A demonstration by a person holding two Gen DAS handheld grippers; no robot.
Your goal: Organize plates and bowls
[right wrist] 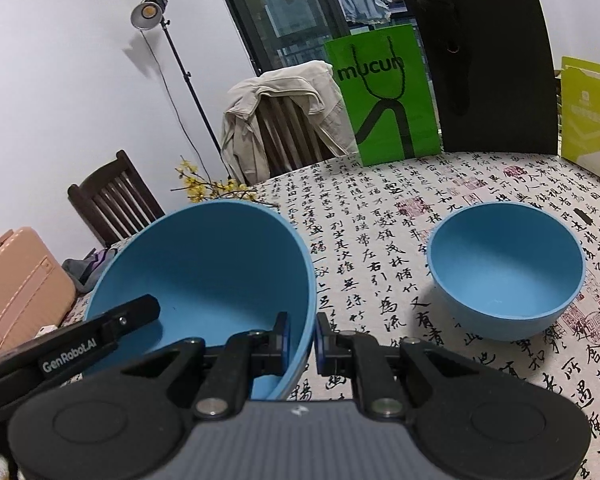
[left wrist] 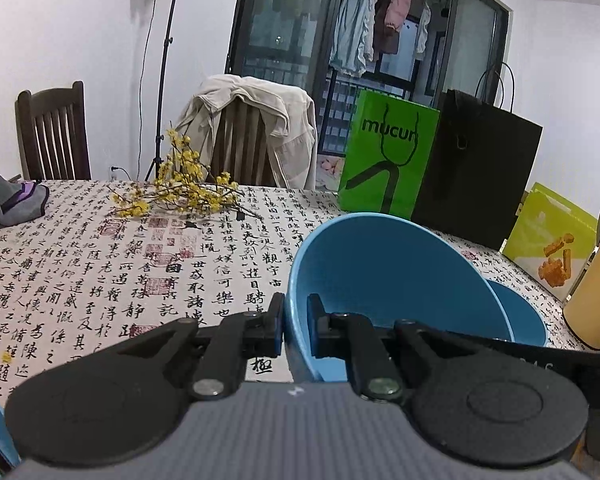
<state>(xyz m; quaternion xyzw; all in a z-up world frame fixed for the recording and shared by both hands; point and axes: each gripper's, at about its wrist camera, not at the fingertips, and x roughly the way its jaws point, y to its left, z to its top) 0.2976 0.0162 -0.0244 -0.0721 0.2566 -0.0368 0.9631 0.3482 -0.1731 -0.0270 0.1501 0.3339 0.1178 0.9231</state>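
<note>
Both claws are clamped on one big blue bowl [right wrist: 204, 272]: the left gripper [left wrist: 296, 330] on its left rim, the right gripper [right wrist: 302, 344] on its right rim. It is held tilted above the table [right wrist: 380, 264]. Stacking into the small blue bowl [right wrist: 506, 272] nearby is likely still left

Bare patterned worktop [right wrist: 364, 248] lies open between the large blue bowl [right wrist: 220, 272] and the smaller blue bowl [right wrist: 508, 272]. Along the far edge, the green bag [right wrist: 384, 96], black bag [right wrist: 492, 72] and yellow-flowered branch [left wrist: 180, 192] block passage.
</note>
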